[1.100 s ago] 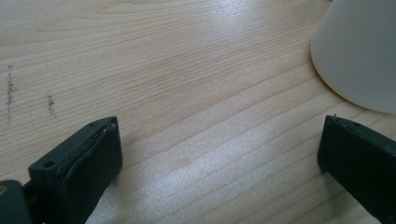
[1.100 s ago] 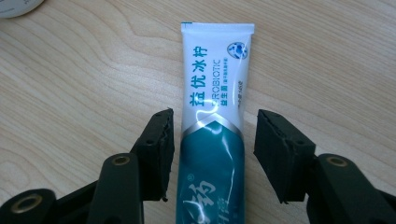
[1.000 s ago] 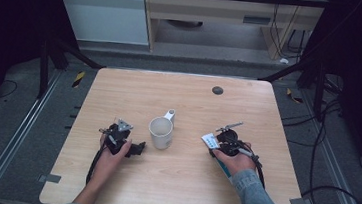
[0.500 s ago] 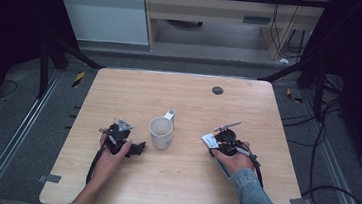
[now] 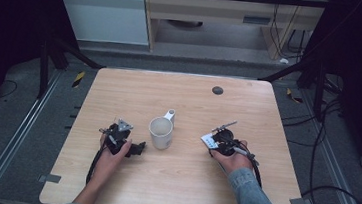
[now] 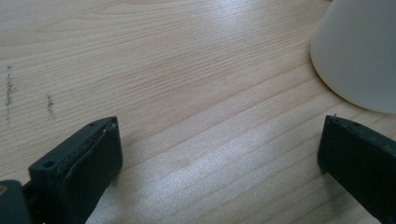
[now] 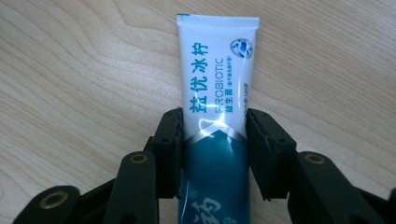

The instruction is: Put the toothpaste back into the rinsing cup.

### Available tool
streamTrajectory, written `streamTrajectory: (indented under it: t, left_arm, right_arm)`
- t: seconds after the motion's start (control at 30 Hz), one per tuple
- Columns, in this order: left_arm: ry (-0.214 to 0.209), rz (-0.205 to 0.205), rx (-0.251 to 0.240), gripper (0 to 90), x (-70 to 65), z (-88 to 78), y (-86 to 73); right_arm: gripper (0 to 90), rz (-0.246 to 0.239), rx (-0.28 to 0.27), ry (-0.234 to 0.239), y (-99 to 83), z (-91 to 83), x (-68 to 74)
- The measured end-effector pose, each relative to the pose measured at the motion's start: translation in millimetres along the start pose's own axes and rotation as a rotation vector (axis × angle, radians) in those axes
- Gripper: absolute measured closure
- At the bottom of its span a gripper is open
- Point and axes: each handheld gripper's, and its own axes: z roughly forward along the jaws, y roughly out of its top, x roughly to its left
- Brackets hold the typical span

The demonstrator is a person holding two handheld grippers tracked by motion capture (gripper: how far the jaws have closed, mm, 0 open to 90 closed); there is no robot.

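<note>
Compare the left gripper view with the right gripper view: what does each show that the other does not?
Left gripper view: a white mug at the upper right, and the left claw open over bare wood. Right gripper view: a toothpaste tube lying flat, with the right claw closing on its sides, pads at its edges. Both share the wooden table and two black jaws rising from the bottom.
</note>
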Motion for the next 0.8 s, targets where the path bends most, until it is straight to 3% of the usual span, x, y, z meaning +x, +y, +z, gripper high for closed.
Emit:
streamTrajectory:
  t: [0.43,0.63,0.8]
  left_arm:
    - [-0.001,0.0,0.0,0.0,0.0,0.0,0.0]
    - [0.0,0.0,0.0,0.0,0.0,0.0,0.0]
    - [-0.001,0.001,0.0,0.0,0.0,0.1,0.1]
  right_arm:
    - [64.6,0.002,0.064,-0.003,7.5,-0.9,-0.5]
    - [67.9,-0.027,0.074,-0.023,9.5,-1.0,0.4]
    - [72.1,0.002,0.077,-0.007,10.6,-3.5,0.2]
